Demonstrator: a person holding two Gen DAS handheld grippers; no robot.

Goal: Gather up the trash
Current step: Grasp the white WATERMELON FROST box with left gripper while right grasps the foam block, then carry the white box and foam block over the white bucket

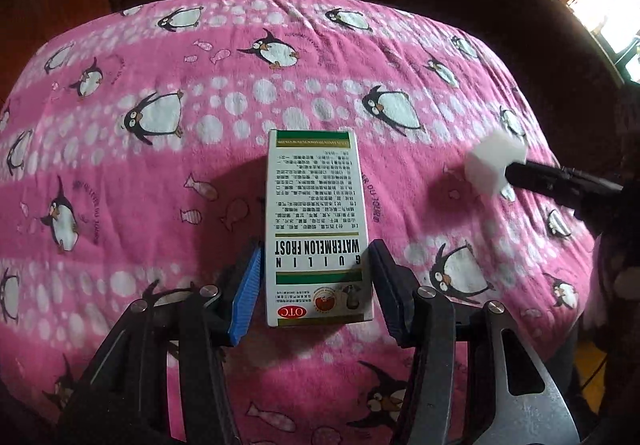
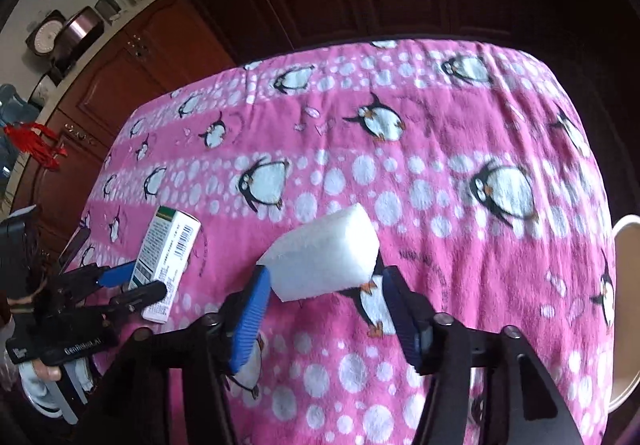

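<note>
Pink penguin blanket w/ dark cabinets behind — box is clamped by left gripper, foam by right gripper; pickup judged done — a bin is needed next, none seen.

The small print on the medicine box sits upside down and is too fine to read in the left wrist view. At three o'clock there, the right tool hides part of the white foam block, and its body runs off the edge. In the right wrist view, the left tool covers the box's near end, and a pale rounded object at three o'clock is cut off.
</note>
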